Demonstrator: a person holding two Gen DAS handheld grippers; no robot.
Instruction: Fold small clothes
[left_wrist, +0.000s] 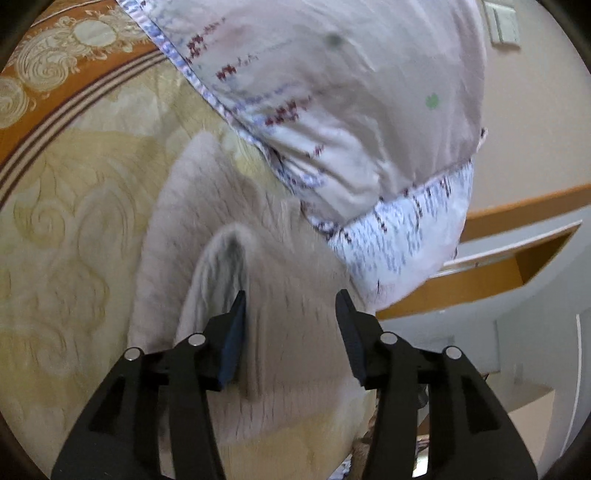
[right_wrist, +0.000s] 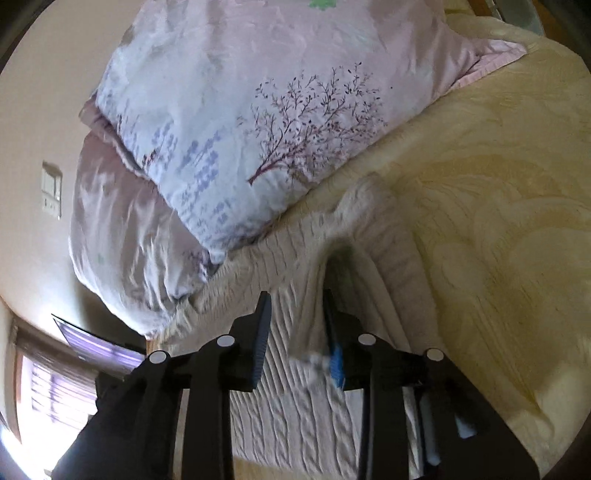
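Observation:
A cream cable-knit sweater lies rumpled on the yellow bedspread. In the left wrist view my left gripper is open, its jaws wide apart over the knit, with a raised fold beside the left finger. In the right wrist view the same sweater fills the lower middle. My right gripper is open, with a ridge of knit between its jaws and a fold draped against the right finger.
A lilac pillow with a tree print lies just beyond the sweater; it also shows in the left wrist view. A wooden shelf and wall lie past the bed edge. An orange patterned border runs along the bedspread.

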